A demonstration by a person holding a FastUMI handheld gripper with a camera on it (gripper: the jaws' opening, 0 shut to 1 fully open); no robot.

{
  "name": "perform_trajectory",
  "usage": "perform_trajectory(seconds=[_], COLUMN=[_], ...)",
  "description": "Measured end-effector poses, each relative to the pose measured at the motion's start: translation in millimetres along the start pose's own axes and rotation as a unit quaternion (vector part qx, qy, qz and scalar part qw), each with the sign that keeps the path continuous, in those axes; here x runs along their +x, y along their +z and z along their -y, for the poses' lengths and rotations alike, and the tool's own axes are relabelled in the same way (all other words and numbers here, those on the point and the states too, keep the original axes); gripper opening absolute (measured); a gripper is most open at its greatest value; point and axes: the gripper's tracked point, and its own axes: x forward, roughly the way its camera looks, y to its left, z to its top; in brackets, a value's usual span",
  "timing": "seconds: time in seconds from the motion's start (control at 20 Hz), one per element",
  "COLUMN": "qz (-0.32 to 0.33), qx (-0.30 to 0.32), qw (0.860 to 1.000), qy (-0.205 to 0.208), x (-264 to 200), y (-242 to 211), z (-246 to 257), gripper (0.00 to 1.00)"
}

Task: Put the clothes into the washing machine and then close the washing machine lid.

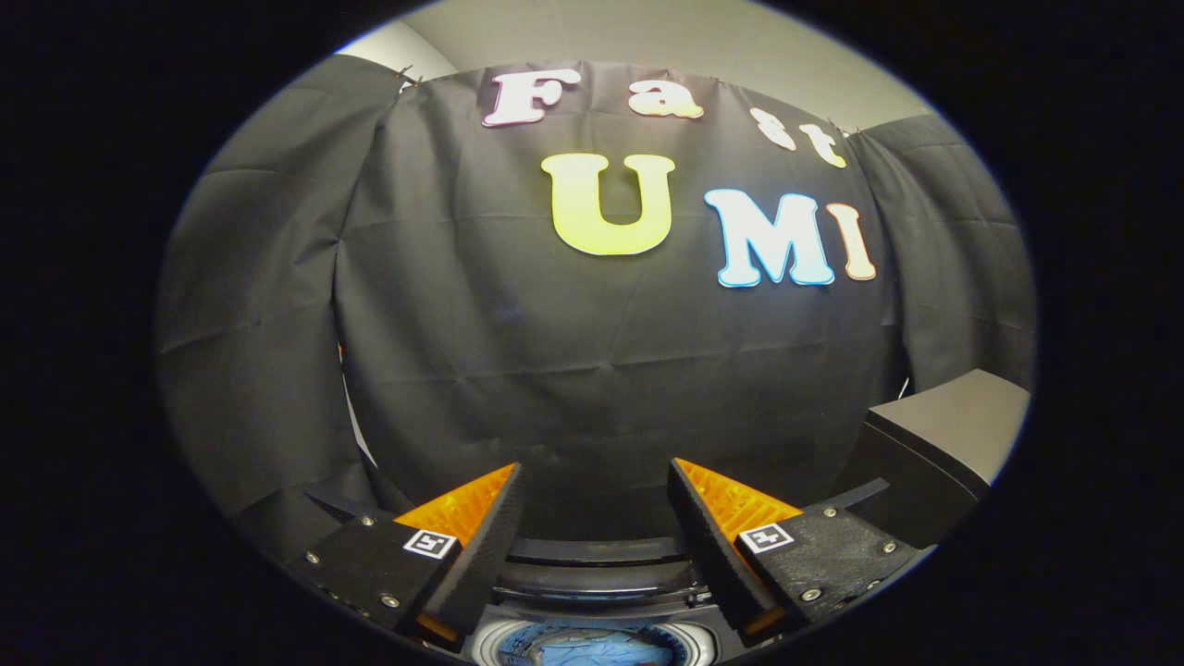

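— Where are the fingers?

— The gripper (597, 481) is spread wide open with nothing in it; the tips point at the black cloth wall (592, 370).

— And the washing machine (601, 592)?

— Right under the fingers; its round hole faces up; blue clothes (592, 647) lie inside; I can't tell which way they run; a grey box (953, 435) sits farther off, to the right.

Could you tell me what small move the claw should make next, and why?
Probably tilt down toward the drum: the claw is open and empty, clothes already lie inside, and the lid looks unclosed.
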Motion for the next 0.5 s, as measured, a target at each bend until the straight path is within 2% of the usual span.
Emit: perform_trajectory(seconds=[0.5], qz=[0.019], qx=[-0.004], qw=[1.000], qy=[0.010], x=[-51], y=[-24], z=[-3], gripper=[0.95])
